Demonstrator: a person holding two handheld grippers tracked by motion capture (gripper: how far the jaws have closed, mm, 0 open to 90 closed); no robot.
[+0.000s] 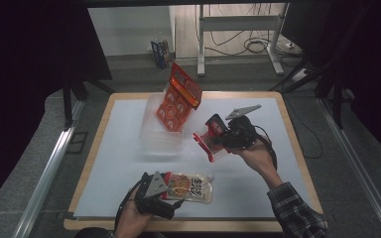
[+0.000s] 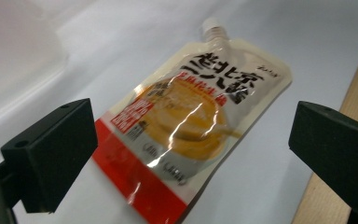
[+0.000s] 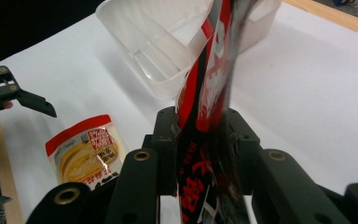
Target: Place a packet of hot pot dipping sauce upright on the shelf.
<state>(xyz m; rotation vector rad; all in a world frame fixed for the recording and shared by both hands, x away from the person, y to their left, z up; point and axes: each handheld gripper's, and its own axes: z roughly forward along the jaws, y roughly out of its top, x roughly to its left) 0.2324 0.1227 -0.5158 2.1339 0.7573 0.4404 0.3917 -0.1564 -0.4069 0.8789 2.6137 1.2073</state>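
Red-and-black packet [image 3: 209, 93] sits clamped between my right claw's [image 1: 217, 140] jaws, lifted off the table [image 1: 258, 183], its upper end leaning toward the clear tub [image 3: 154, 51] just ahead of that claw. An orange pack [image 1: 177, 99] stands tilted in the tub. My left claw [image 1: 171, 191] is spread wide and grips nothing; the cream pouch [image 2: 191, 116] lies flat on the white tabletop between and just beyond its jaws, red end nearest me, spout pointing away. I see both claws well apart.

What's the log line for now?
left claw: open over sauce pouch | right claw: shut on red packet | clear bin: ahead
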